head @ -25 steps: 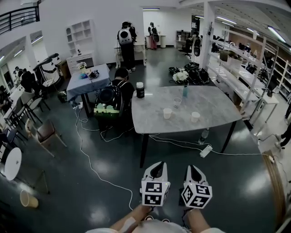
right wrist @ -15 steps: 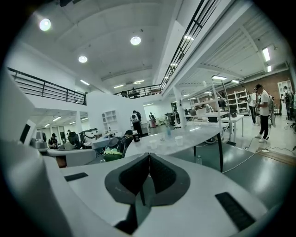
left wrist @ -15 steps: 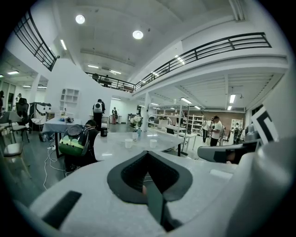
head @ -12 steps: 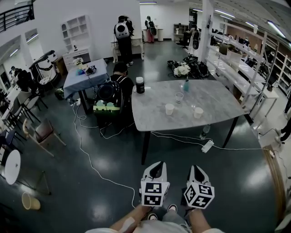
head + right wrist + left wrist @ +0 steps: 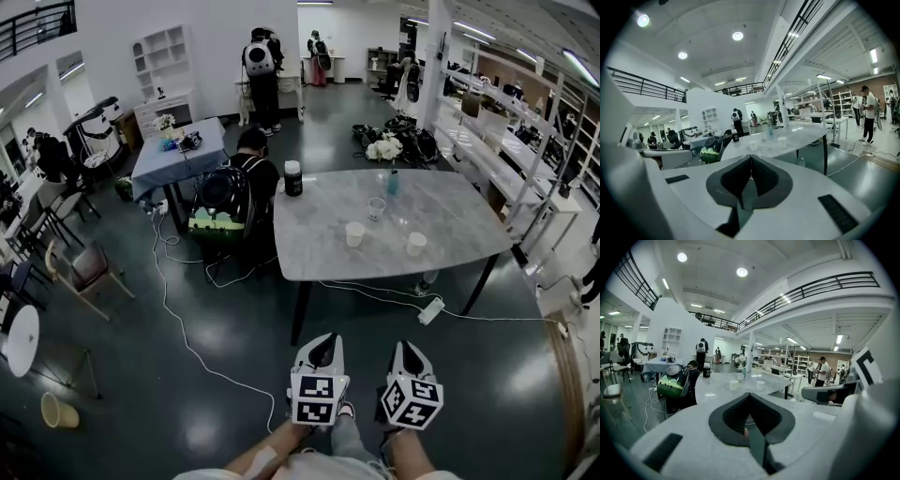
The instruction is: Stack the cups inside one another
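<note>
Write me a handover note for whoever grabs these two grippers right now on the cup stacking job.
Left gripper: shut, empty.
Right gripper: shut, empty. Both hang over the floor, short of the grey table.
Things: a white cup, a second white cup and a clear cup stand apart on the table. A blue bottle and a dark jar stand further back.
Done: nothing stacked.
Left: step up to the table, open the jaws, nest the cups one inside another.

Marble-look smooth tabletop [image 5: 450,220]; glossy dark floor [image 5: 187,375]; matt white cup [image 5: 354,233].
</note>
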